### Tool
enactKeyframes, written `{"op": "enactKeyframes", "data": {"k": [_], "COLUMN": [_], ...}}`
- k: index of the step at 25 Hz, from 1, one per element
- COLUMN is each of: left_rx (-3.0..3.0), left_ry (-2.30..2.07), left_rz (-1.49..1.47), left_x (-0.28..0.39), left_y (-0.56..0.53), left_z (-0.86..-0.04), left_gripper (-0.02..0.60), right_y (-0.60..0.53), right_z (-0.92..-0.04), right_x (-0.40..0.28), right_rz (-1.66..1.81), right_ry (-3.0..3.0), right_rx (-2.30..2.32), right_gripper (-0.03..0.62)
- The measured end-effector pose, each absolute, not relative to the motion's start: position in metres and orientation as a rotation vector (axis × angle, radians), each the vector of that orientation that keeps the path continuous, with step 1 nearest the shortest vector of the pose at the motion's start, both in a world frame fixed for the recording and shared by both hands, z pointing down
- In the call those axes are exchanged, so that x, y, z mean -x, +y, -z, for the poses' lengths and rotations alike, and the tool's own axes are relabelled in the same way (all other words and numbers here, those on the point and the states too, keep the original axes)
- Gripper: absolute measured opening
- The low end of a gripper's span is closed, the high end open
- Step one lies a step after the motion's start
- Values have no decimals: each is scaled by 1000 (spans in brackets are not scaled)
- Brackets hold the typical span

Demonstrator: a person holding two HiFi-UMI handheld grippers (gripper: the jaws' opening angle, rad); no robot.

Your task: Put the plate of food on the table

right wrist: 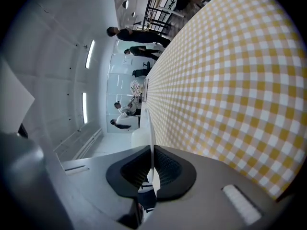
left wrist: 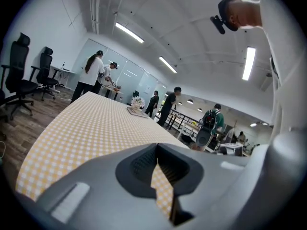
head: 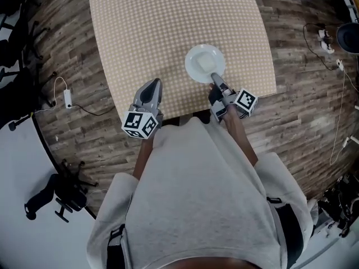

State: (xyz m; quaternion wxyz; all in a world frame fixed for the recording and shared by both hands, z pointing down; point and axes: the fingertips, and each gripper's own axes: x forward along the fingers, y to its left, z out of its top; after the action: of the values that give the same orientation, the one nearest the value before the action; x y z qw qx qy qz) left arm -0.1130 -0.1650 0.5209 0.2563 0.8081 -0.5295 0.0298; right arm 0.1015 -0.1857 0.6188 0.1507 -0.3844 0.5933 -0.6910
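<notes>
Table (head: 168, 27): long, rectangular top fully covered by a yellow-and-white checked cloth, standing on a wood-plank floor (head: 303, 111).

Near end, right of centre: round white plate (head: 199, 58) over the cloth, close to the front edge. Contact with the cloth cannot be confirmed.

Far end, seen in the left gripper view: flat dark board (left wrist: 137, 111) lying on the cloth, with a small pale bunch of flowers (left wrist: 137, 101) at it.

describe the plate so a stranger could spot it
Take the big table under the yellow-checked cloth, near edge, right of middle. The plate is the round white disc there, rim pinched by the right gripper, the only plain shape on the checks.
</notes>
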Motion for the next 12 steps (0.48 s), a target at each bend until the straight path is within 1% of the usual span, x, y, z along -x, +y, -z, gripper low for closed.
{"op": "enactKeyframes", "data": {"k": [12], "left_rx": [-2097], "left_ry": [-1381], "left_rz": [-160], "left_x": [109], "left_y": [-142], "left_z": [-578], "left_gripper": [9], "right_y": [-163], "right_z": [-660], "right_x": [-115], "right_rz": [2009], "right_ry": [1659], "right_rx": [1124], "right_gripper": [12]}}
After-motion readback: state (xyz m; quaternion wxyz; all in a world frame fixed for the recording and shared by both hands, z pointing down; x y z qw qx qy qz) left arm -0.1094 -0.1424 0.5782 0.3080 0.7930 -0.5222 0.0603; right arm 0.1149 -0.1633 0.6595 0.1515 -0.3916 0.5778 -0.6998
